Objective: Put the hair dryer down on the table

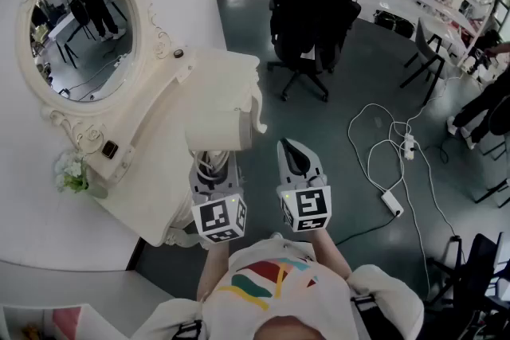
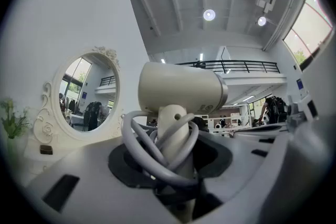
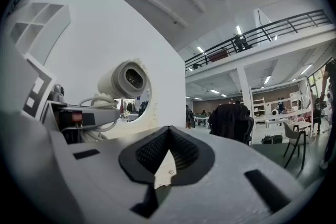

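Observation:
My left gripper (image 1: 213,168) is shut on the handle of a cream hair dryer (image 1: 219,130), which stands upright with its barrel on top. Its grey cord is looped around the handle, right at the jaws (image 2: 176,157). The hair dryer (image 2: 178,86) hangs in the air by the near edge of the cream dressing table (image 1: 151,167), not touching it. My right gripper (image 1: 297,155) is close on its right, shut, with nothing between the pads (image 3: 168,139). From there the dryer's barrel end (image 3: 126,80) shows at the left.
An oval mirror (image 1: 84,32) in an ornate frame stands against the white wall behind the table. A small plant (image 1: 72,171) and a small dark box (image 1: 110,149) sit on the table. A black office chair (image 1: 311,12) and white cables with power strips (image 1: 390,203) occupy the floor at right.

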The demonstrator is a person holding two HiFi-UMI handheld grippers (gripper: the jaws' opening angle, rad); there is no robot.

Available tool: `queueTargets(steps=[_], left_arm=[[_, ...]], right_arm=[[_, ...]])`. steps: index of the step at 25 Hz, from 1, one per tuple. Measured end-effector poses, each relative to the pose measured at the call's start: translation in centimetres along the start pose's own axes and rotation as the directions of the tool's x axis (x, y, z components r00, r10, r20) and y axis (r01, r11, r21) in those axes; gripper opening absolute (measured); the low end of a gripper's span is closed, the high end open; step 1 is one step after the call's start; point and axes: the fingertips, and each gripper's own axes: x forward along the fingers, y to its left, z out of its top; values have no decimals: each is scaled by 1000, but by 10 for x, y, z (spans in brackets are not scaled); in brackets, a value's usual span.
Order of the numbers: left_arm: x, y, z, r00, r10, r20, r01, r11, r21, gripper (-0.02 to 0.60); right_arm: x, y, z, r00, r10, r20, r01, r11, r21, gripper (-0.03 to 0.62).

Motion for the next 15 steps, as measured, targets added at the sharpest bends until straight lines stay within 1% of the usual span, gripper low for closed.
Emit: queueTargets(steps=[8, 12, 15], left_arm=[[0, 9, 4, 1000, 0, 5, 0, 1000, -2, 176], [1, 13, 2, 1000, 4, 0, -4, 1000, -13, 176], [4, 12, 1, 1000, 4, -5, -4, 1000, -25, 176]], right_arm=[[5, 11, 0, 1000, 17, -4, -17, 1000, -2, 0], [6, 11, -4, 1000, 15, -17, -15, 1000, -7, 0], [6, 6, -6, 1000, 12, -15, -12, 1000, 10, 0]])
